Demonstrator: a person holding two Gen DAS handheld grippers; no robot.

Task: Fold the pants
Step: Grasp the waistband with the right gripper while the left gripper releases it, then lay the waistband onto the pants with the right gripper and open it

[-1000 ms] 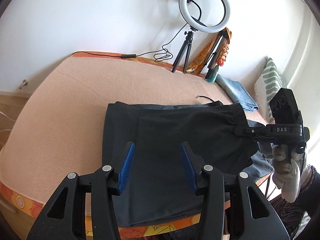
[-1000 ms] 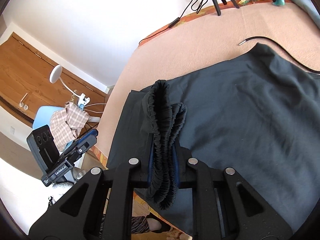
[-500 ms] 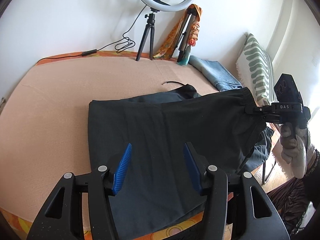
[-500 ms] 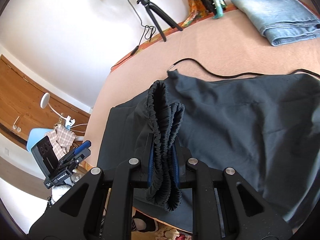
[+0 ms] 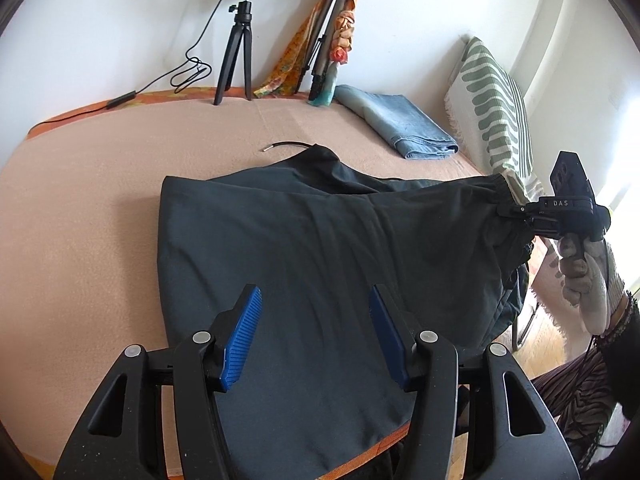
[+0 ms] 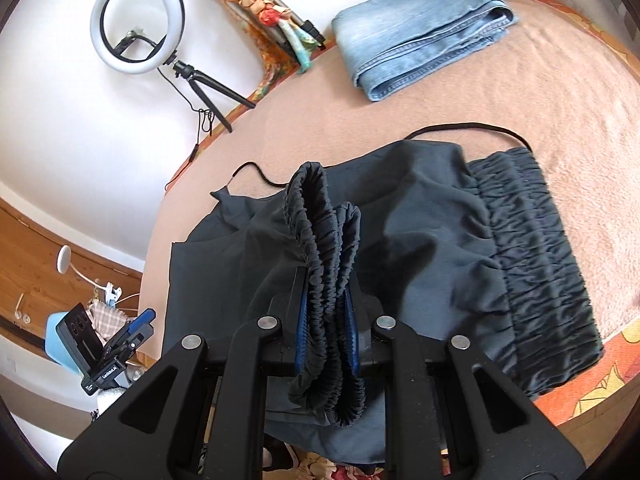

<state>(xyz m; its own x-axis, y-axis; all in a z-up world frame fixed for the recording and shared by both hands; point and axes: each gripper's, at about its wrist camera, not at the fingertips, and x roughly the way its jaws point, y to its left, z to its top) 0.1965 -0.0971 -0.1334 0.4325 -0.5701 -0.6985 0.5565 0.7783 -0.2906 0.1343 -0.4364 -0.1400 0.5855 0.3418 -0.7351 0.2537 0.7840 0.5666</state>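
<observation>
The dark charcoal cloth pants [image 5: 304, 248] lie spread on the peach-blanketed bed [image 5: 80, 208]. The right gripper [image 6: 325, 316] pinches their gathered elastic waistband [image 6: 324, 264]; the left gripper [image 5: 316, 332], jaws opening with nothing between them, hovers above the fabric.

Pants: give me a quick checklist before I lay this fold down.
1. Right tongs shut on the gathered waistband: ok.
2. Left tongs free of cloth: ok, jaws opening, nothing between the pads.
3. Pants lying smooth: not ok, creases run across the top layer.
4. Pants fully on the bed: not ok, the near edge hangs over.
5. Drawstring tucked in: not ok, it trails on the blanket.
6. Folded jeans clear of the pants: ok.
</observation>
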